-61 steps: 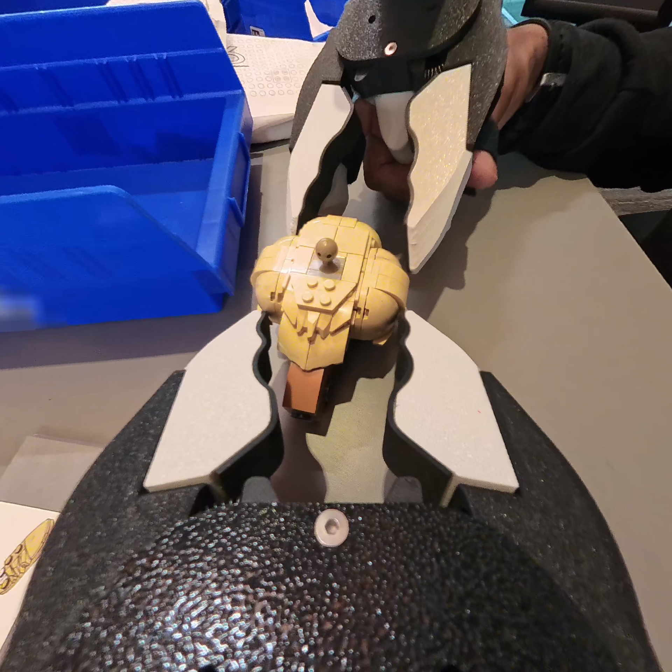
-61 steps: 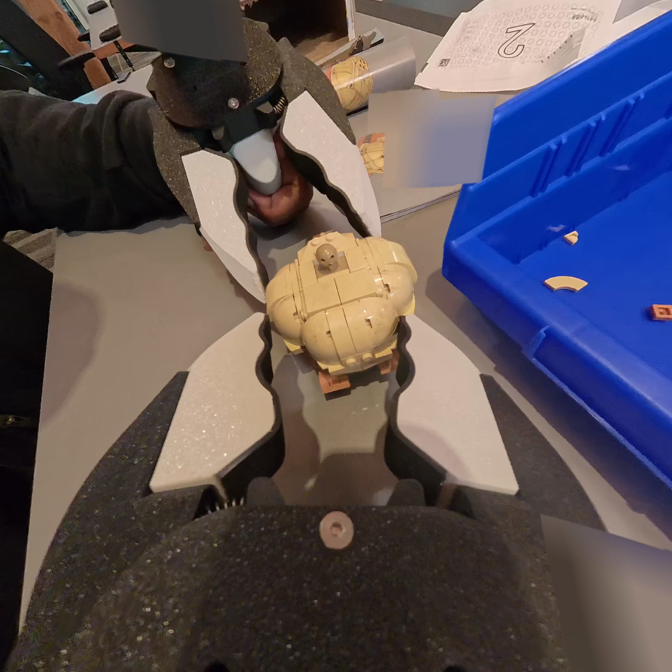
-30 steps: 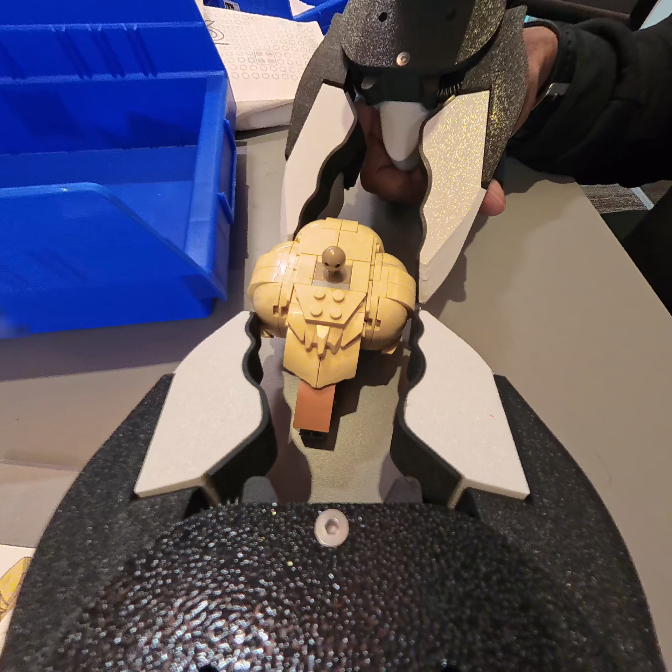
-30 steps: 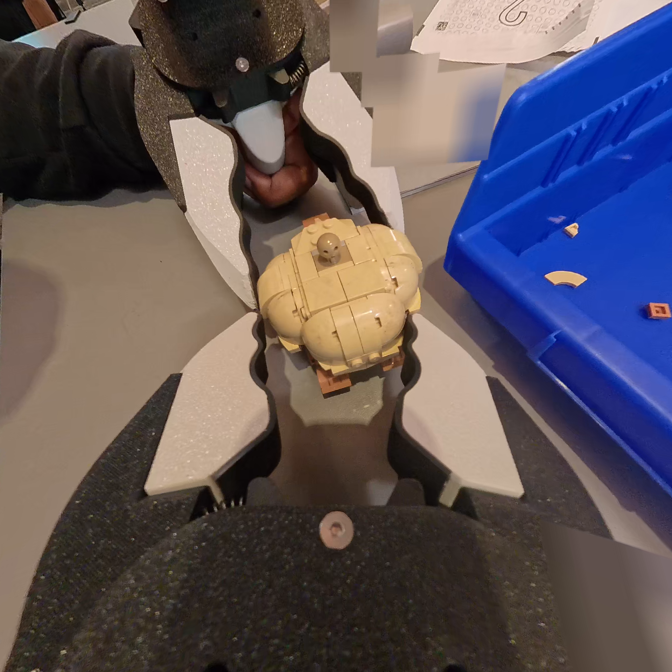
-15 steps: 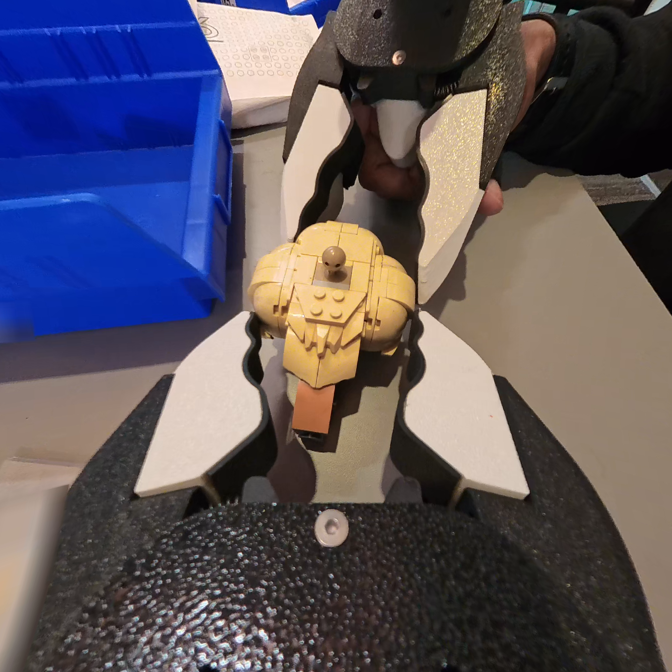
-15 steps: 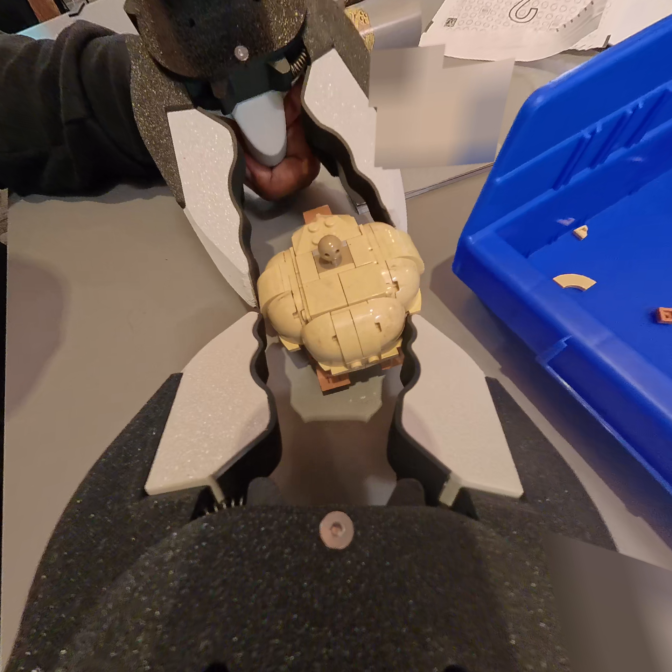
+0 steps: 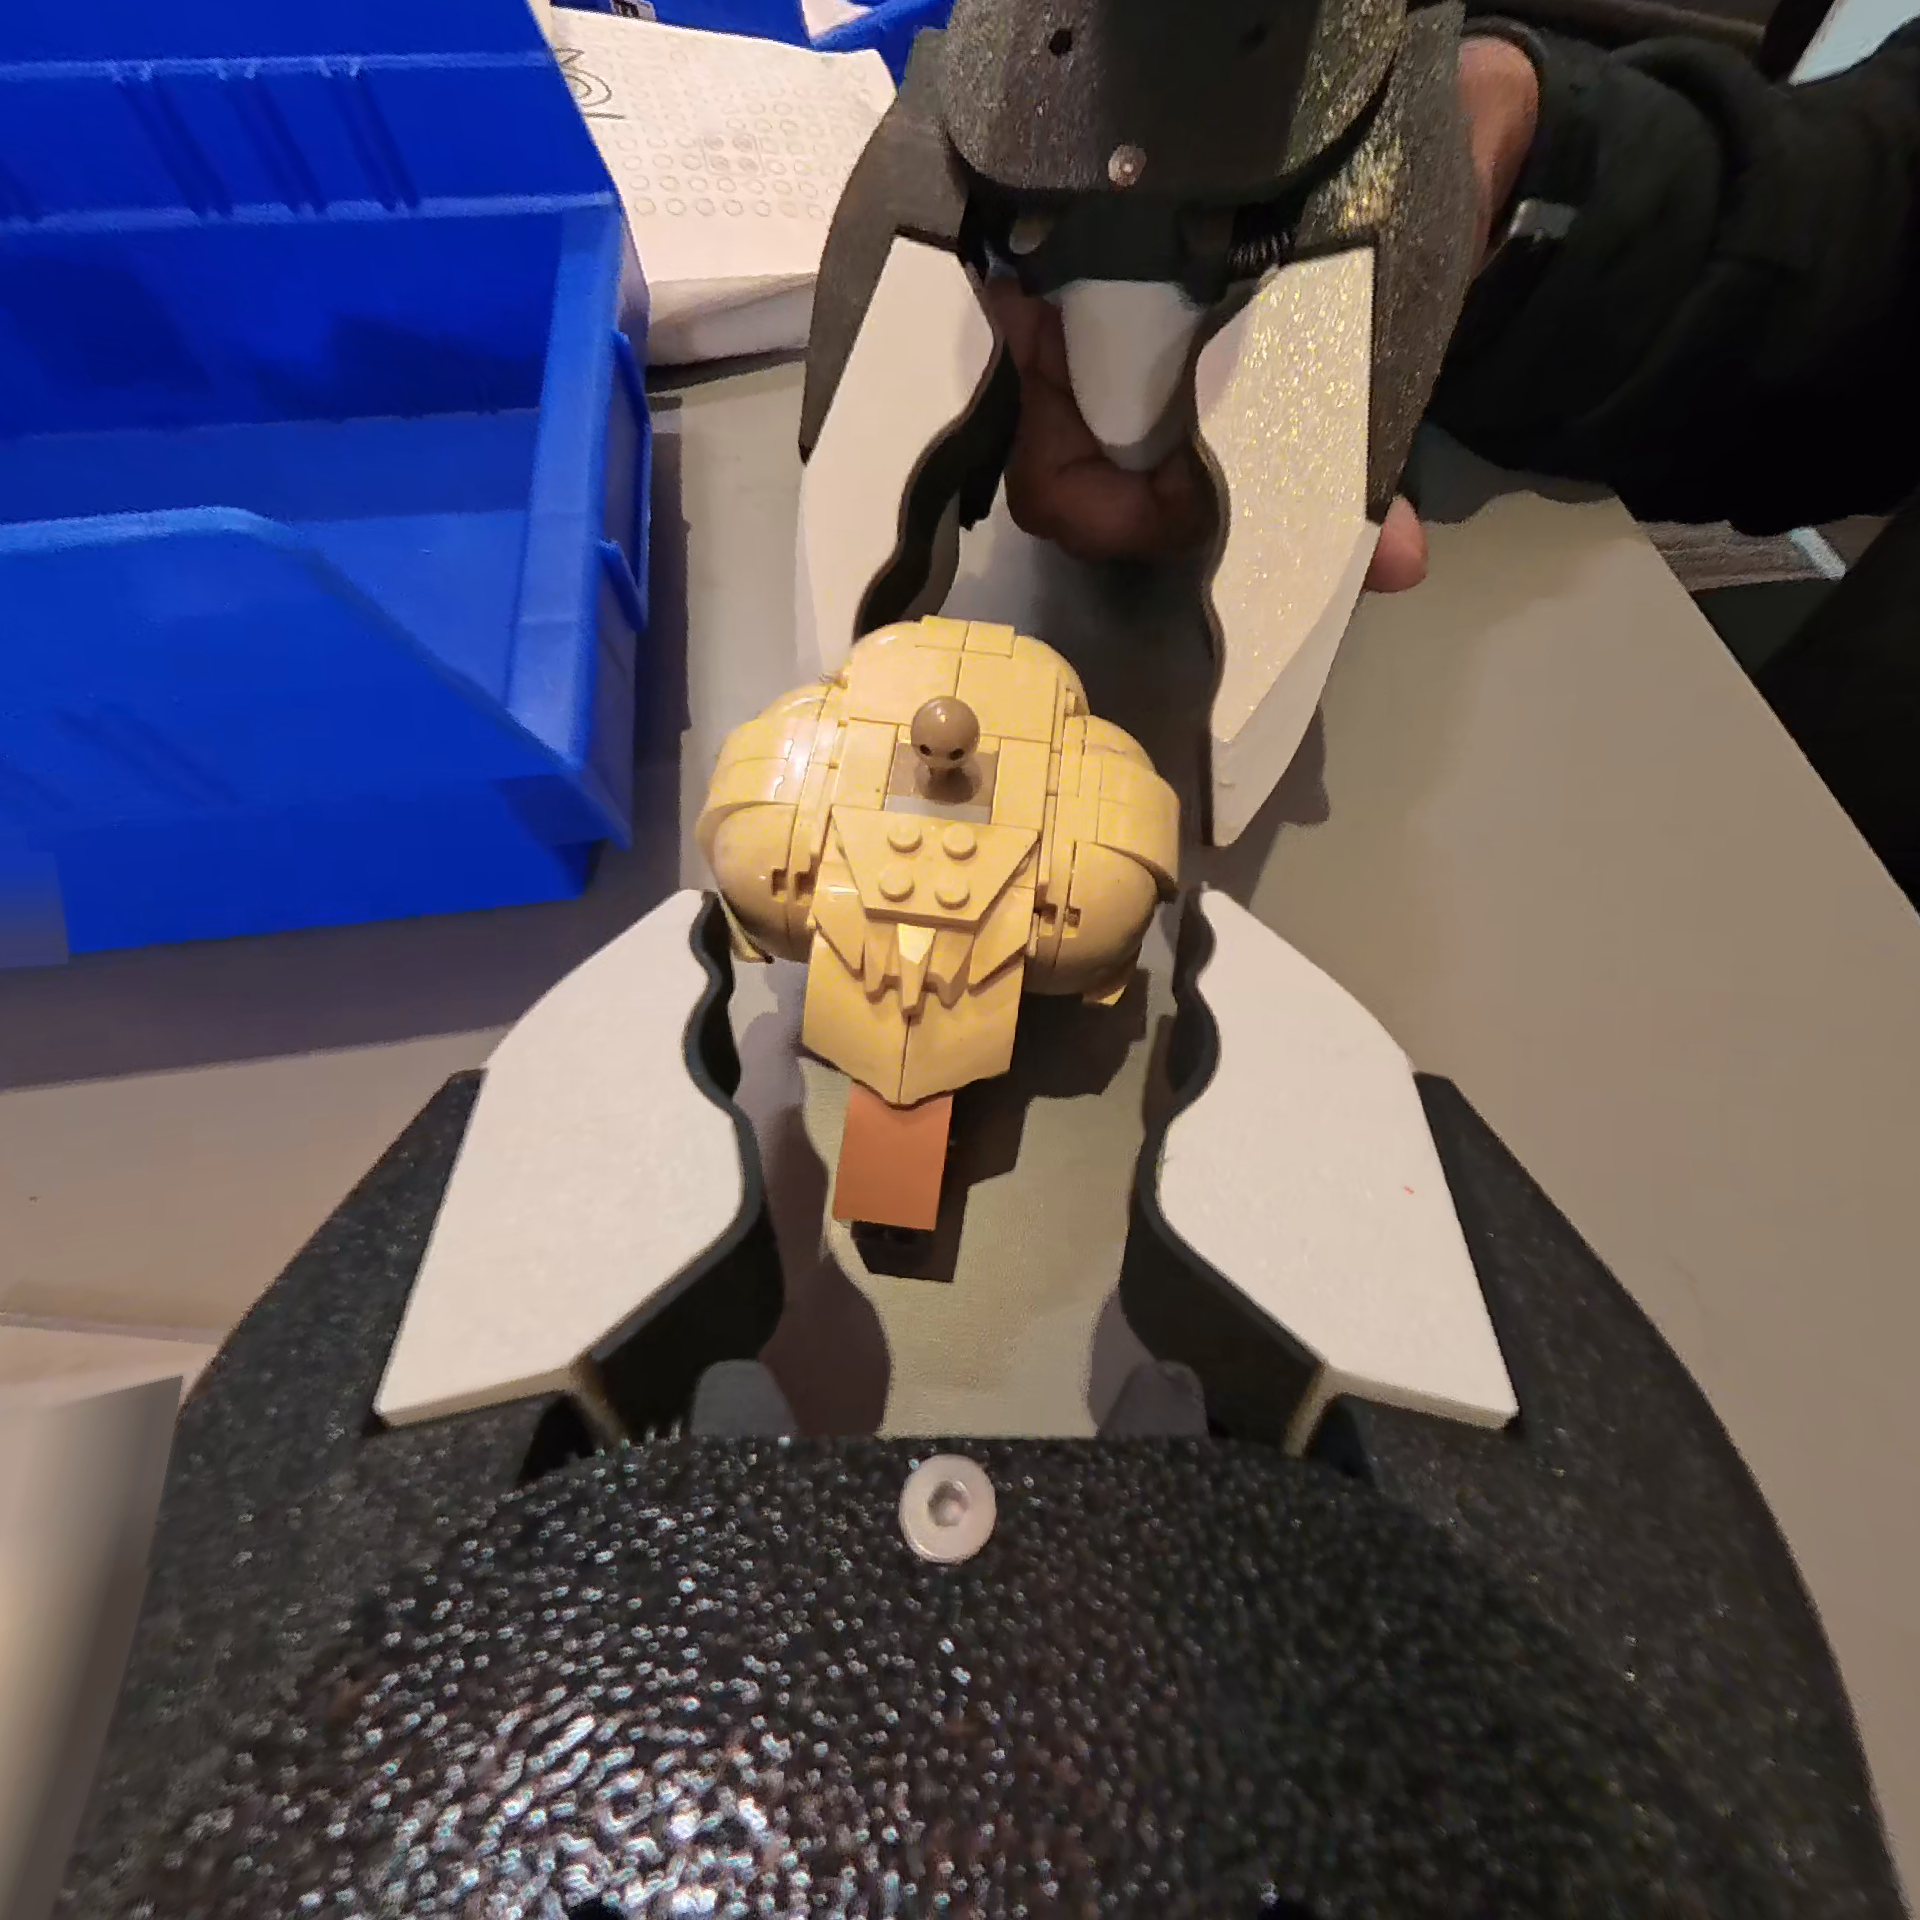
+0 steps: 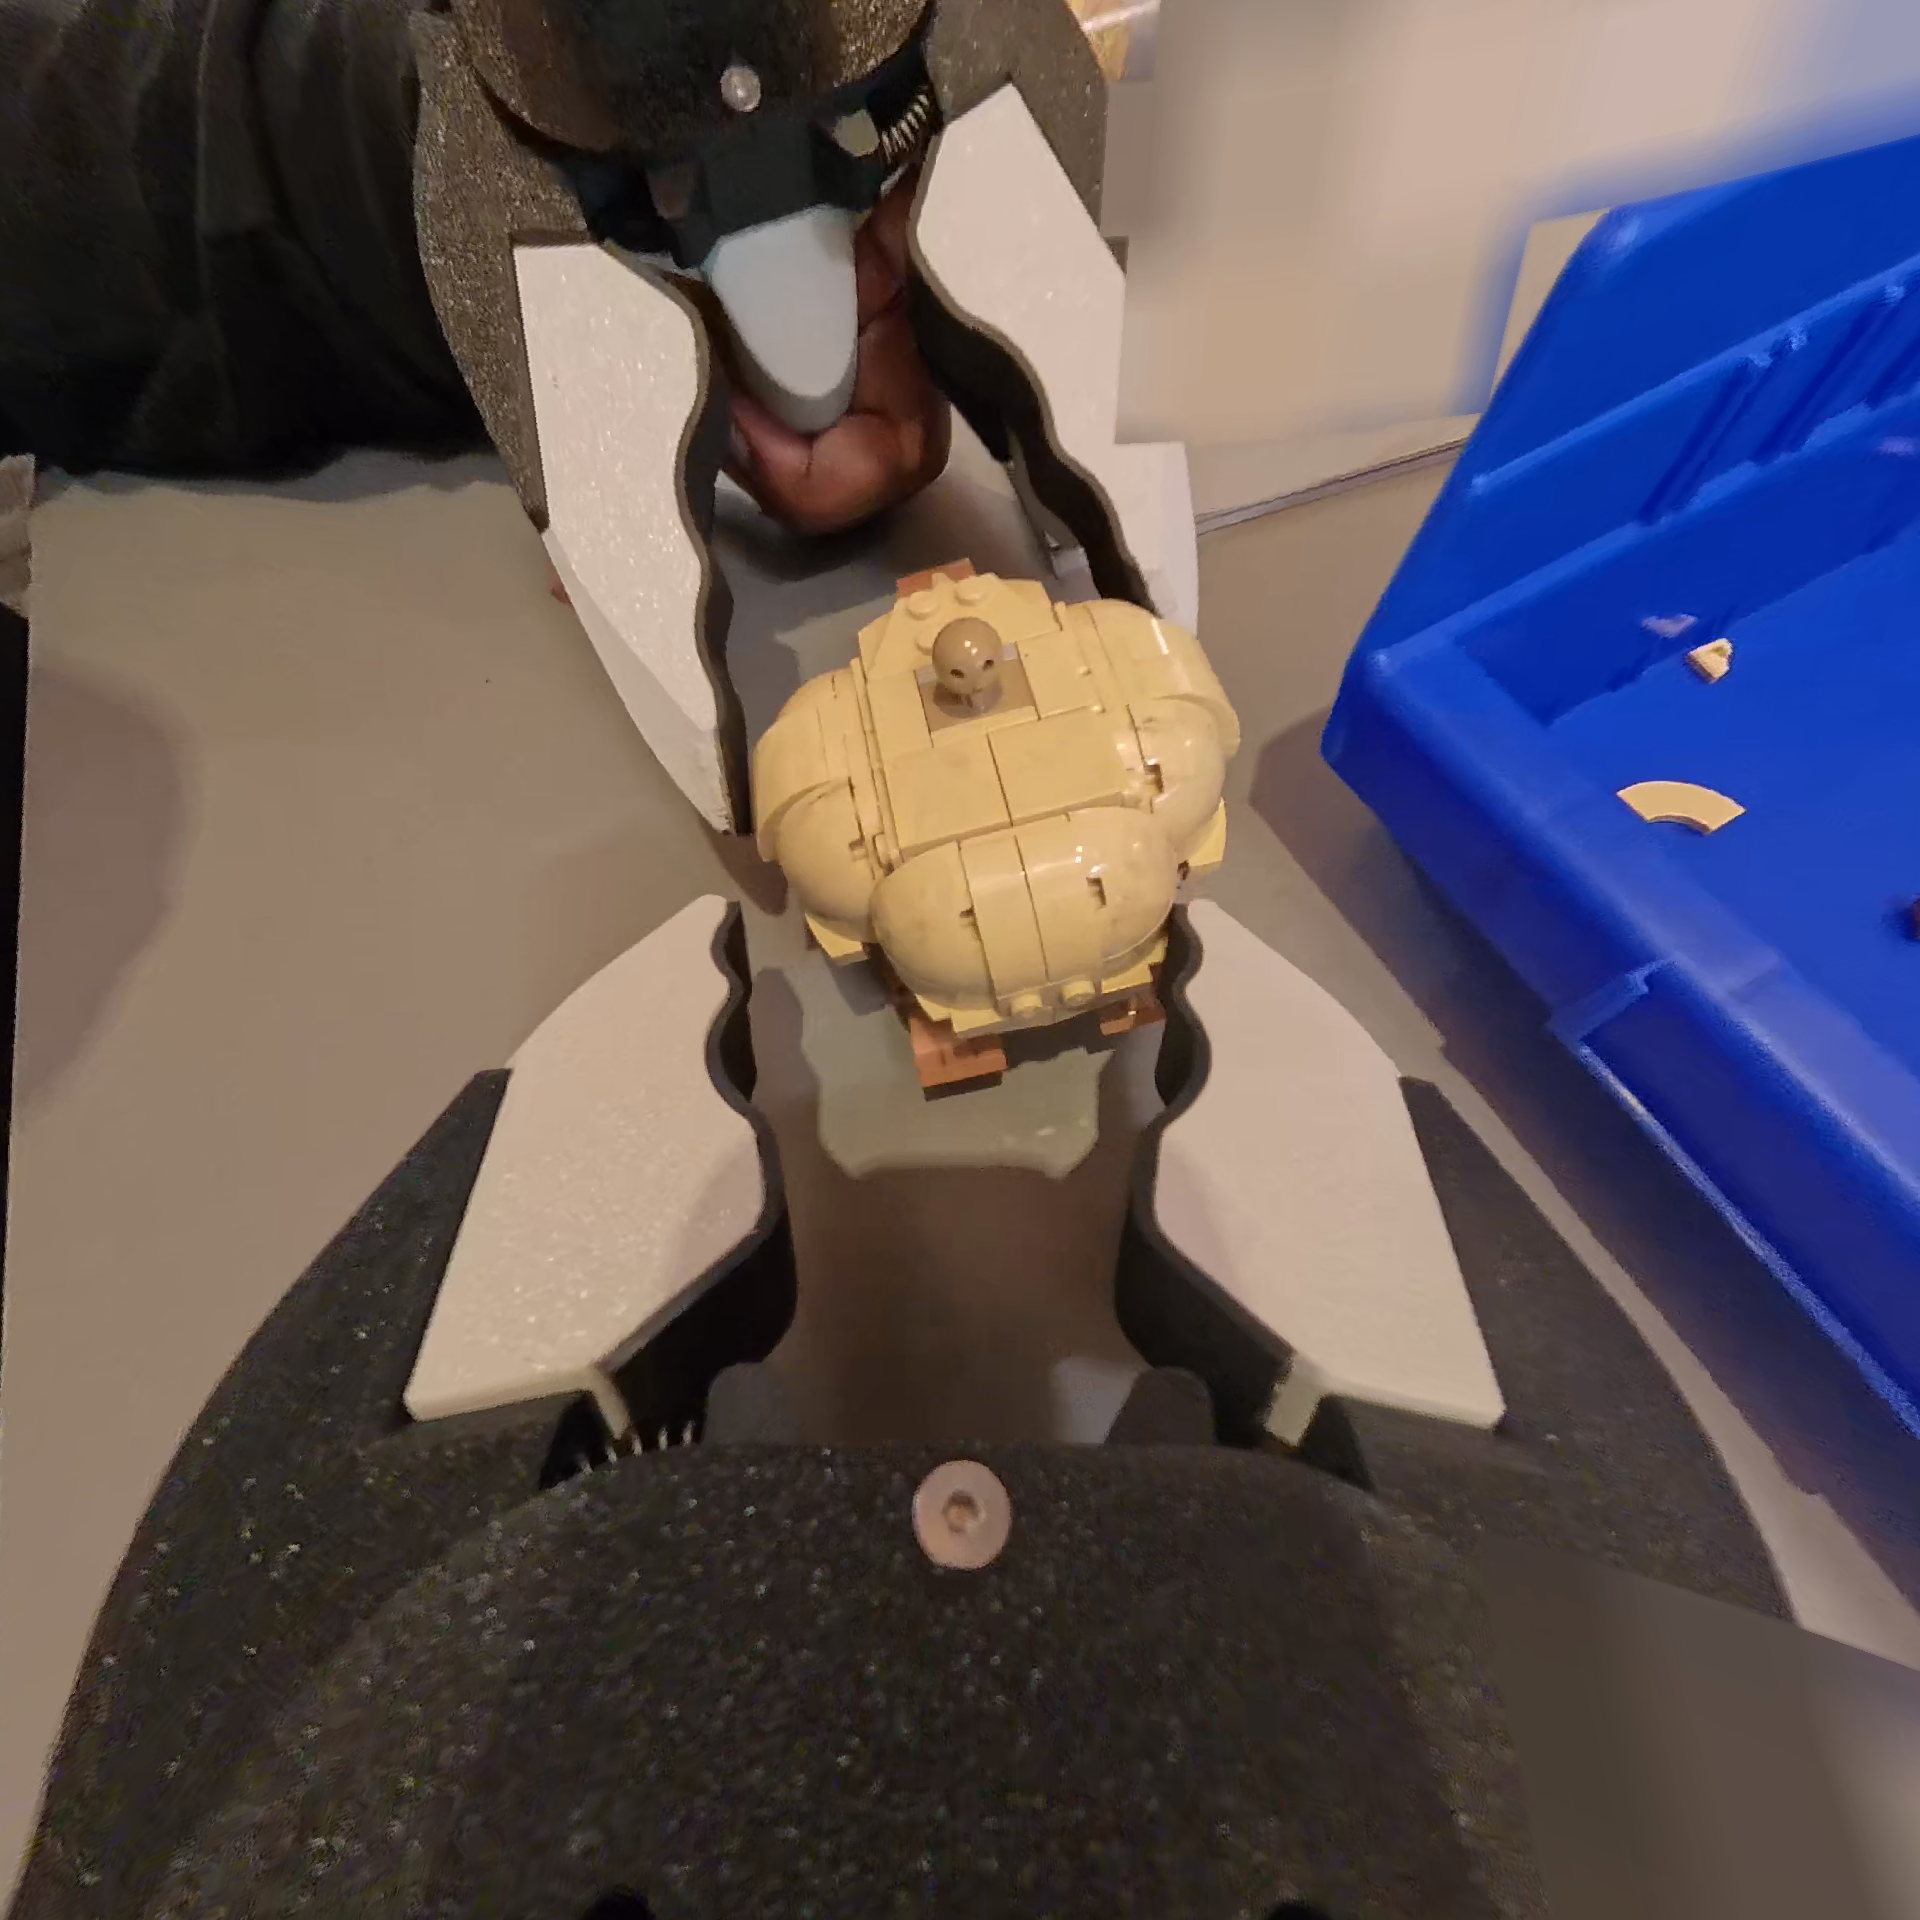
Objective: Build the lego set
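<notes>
Tan brick model (image 7: 935, 831) standing on the grey table (image 7: 1507, 935), just beside a blue bin (image 7: 312, 520). Flanked from opposite ends by the left hand-held gripper (image 7: 956, 914) and right hand-held gripper (image 8: 956, 925). Both spread wide, released, pads not pressing on it. A few loose pieces (image 8: 1678, 808) lying in the bin.

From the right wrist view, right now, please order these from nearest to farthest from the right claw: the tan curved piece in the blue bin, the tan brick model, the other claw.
1. Tan brick model, between the right claw's tips.
2. Other claw, straight ahead, beyond the model.
3. Tan curved piece, right, inside the blue bin.
</notes>
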